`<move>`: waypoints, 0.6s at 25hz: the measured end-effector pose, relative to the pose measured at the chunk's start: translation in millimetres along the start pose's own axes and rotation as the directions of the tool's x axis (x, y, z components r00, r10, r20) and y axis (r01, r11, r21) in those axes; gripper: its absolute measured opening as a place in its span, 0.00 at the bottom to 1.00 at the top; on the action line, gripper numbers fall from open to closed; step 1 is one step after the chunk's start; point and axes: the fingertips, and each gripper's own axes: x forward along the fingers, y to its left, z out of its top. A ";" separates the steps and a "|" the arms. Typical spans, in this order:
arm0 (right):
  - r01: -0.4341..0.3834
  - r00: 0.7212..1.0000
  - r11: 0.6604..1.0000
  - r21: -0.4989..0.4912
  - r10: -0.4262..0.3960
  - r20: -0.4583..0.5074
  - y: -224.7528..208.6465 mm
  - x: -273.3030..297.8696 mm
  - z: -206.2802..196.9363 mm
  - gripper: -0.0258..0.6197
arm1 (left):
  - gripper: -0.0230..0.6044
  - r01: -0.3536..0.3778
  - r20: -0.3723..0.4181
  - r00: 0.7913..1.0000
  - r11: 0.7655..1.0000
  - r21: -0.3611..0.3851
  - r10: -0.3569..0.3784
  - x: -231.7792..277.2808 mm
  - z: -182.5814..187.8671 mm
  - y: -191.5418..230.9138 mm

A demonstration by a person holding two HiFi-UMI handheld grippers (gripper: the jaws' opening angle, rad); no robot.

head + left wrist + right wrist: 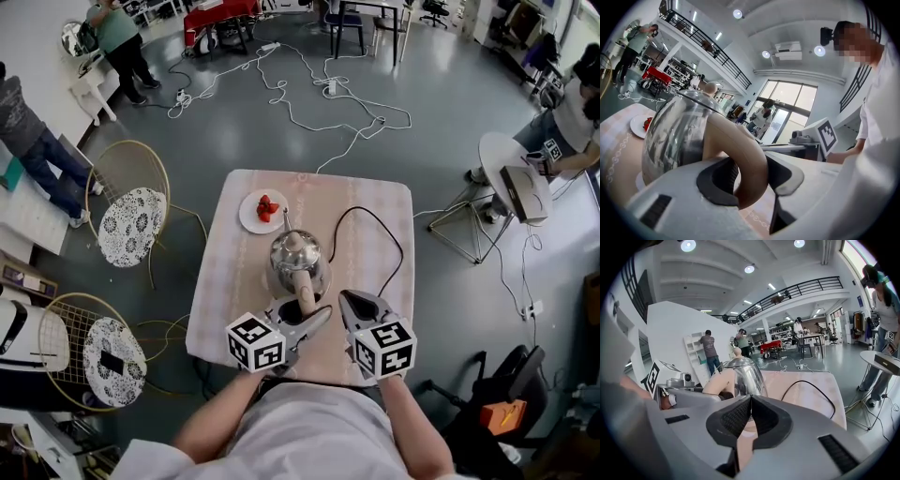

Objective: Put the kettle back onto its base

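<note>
A steel kettle [295, 255] with a beige handle [305, 292] stands upright on the pink-clothed table [375, 211], near its front edge. My left gripper [302, 317] is shut on that handle; in the left gripper view the handle [747, 159] fills the gap between the dark pads [717, 180]. My right gripper [353, 302] hovers just right of the handle, shut and empty, its pads [736, 418] meeting in front of the kettle [746, 373]. A black cord [386, 239] loops from the kettle's foot across the cloth. The kettle's body hides the base.
A white plate of strawberries [262, 212] sits behind the kettle. Two wire chairs [131, 217] [105, 354] stand left of the table. White cables [319, 89] trail over the floor beyond, and a small round table [511, 178] stands right. People stand at the room's edges.
</note>
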 end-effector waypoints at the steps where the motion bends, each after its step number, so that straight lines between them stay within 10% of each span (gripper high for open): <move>1: -0.003 1.000 1.000 0.001 0.003 -0.002 -0.2 0.8 -0.3 0.05 | 0.30 -0.003 0.001 1.000 1.000 -0.002 0.003 0.4 0.1 1.3; 15: -0.006 1.000 1.000 0.016 0.006 0.001 -7.0 5.6 0.7 0.05 | 0.30 -0.017 -0.039 0.999 1.000 0.019 0.018 12.1 -10.3 7.9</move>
